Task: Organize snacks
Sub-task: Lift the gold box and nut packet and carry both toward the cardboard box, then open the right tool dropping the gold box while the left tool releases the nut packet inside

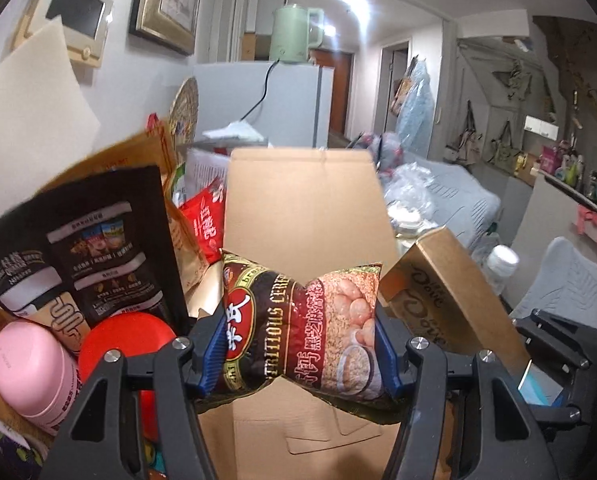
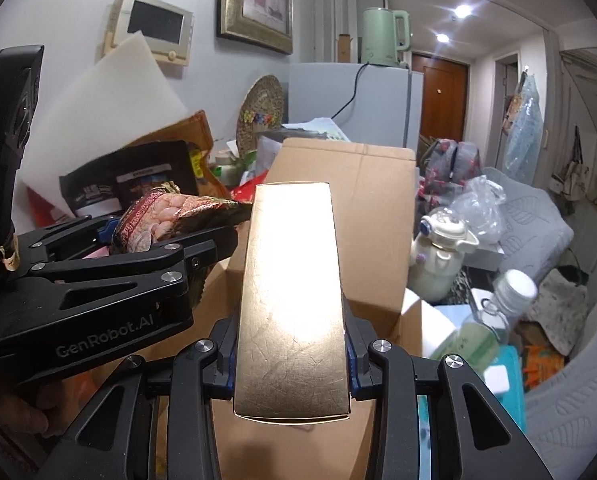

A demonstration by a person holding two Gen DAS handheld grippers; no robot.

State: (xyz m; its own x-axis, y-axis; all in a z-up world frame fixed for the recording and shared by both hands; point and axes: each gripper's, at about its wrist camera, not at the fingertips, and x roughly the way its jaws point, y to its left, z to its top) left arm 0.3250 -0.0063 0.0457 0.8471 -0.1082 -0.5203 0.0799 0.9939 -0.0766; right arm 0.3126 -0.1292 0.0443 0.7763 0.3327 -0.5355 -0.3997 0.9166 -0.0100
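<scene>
Left gripper (image 1: 300,326) pinches a cereal packet (image 1: 302,320) at its waist; right gripper (image 2: 292,356) clamps a gold carton (image 2: 292,300) by its long sides, both above the open cardboard box (image 1: 304,204). Likely hazards: the soft packet slipping from its squeezed middle, or the carton (projecting far beyond the jaws) catching the raised flap. Open room lies inside the box; the left side is crowded by a black pouch (image 1: 86,240), the right by a bottle (image 2: 510,292).

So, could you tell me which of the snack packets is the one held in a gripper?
The dark red cereal packet, pinched at its middle by the left gripper. The black packet and the bright red packet sit loose in the pile.
</scene>
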